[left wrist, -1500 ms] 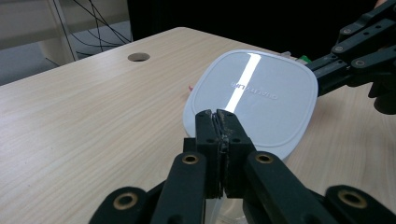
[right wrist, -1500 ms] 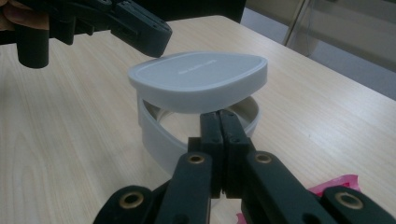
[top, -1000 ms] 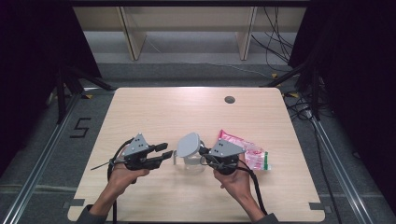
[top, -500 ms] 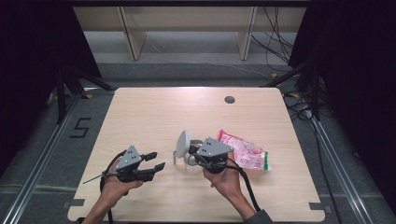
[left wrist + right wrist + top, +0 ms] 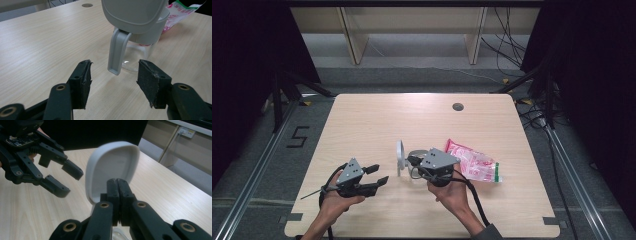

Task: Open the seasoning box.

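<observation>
Right tool (image 5: 412,161) is pinched on the rim of a clear jug (image 5: 136,53) near the bench (image 5: 362,120) middle beside a pink packet (image 5: 474,165), steadying it with lid (image 5: 400,157) raised, while left tool (image 5: 379,175), jaws just opening and empty, faces its handle (image 5: 117,53).

Clear plastic jug with grey hinged lid (image 5: 135,30): top cut off by the left gripper view's edge; lid blurred in the right gripper view; pink printed packet (image 5: 180,12) partly hidden behind jug, print illegible.
</observation>
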Demonstrator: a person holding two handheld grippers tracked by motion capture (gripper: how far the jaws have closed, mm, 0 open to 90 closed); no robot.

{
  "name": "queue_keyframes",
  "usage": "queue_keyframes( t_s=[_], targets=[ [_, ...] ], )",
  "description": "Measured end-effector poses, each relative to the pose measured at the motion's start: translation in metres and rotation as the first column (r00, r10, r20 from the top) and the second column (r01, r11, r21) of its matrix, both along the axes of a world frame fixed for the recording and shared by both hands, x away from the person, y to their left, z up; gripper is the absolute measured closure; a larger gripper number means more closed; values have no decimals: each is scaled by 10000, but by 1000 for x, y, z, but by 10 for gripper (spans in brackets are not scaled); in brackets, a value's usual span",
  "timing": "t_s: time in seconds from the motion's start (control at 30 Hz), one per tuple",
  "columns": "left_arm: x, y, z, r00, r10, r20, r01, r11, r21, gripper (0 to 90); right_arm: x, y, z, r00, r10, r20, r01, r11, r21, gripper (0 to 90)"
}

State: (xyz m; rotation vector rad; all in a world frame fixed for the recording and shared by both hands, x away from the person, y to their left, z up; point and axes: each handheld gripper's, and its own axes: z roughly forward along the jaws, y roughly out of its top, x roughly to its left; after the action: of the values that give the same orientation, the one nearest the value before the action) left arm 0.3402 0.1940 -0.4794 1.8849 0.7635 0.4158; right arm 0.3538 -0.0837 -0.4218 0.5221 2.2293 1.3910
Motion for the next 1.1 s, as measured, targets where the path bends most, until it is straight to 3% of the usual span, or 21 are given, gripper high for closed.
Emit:
queue_keyframes(
  t_s=[0.2,0.33,0.4,0.47,0.5,0.53,0.67,0.77,0.87,0.9,0.93,1.0,1.03,1.07,1.1],
  targets=[
    [-4,-3,-5,9999,-36,-119,36,10000,-44,415,-5,-26,-8,9984,-471,-298,471,9989,12,864],
    [-7,-7,-9,9998,-20,-174,18,10000,-98,408,-7,-49,-13,9928,-1026,-625,1043,9942,245,820],
    [-8,-7,-9,9998,-7,-207,6,10000,-21,403,-9,-57,-13,9904,-1252,-583,1262,9919,143,799],
    [-8,-6,-10,9999,-41,-156,41,10000,14,402,-12,-67,-14,9859,-1524,-691,1531,9882,52,770],
    [-7,-6,-10,9999,-114,-128,114,9999,10,401,-15,-71,-15,9796,-1765,-958,1783,9839,107,755],
    [-8,-6,-10,9996,7,-282,-10,9999,-106,402,-14,-78,-17,9778,-1911,-854,1925,9813,80,748],
    [-9,-6,-12,9995,75,-296,-78,9999,-82,402,-17,-102,-21,9672,-2434,-728,2439,9698,-27,724],
    [-9,-5,-13,9993,31,-378,-33,10000,-74,402,-22,-119,-21,9522,-2913,-921,2930,9561,50,701],
    [-9,-5,-13,9990,112,-438,-110,9999,49,402,-26,-135,-23,9331,-3540,-635,3536,9352,-185,683],
    [-9,-5,-14,9991,71,-416,-69,10000,60,402,-27,-140,-24,9304,-3619,-585,3618,9322,-129,680],
    [-10,-5,-14,9990,72,-438,-69,10000,56,402,-30,-145,-23,9198,-3811,-937,3817,9242,-131,672],
    [-10,-6,-14,9990,77,-438,-75,10000,60,402,-32,-154,-24,9098,-4028,-1004,4042,9146,-69,655],
    [-10,-6,-14,9991,-35,-421,37,10000,38,402,-36,-157,-23,8896,-4381,-1291,4425,8968,57,648],
    [-11,-6,-14,9990,-20,-441,18,10000,-44,402,-34,-163,-24,8960,-4322,-1022,4347,9006,28,643],
    [-11,-6,-14,9993,-20,-387,22,10000,75,402,-36,-169,-24,8866,-4502,-1056,4522,8919,-59,633]
  ],
)
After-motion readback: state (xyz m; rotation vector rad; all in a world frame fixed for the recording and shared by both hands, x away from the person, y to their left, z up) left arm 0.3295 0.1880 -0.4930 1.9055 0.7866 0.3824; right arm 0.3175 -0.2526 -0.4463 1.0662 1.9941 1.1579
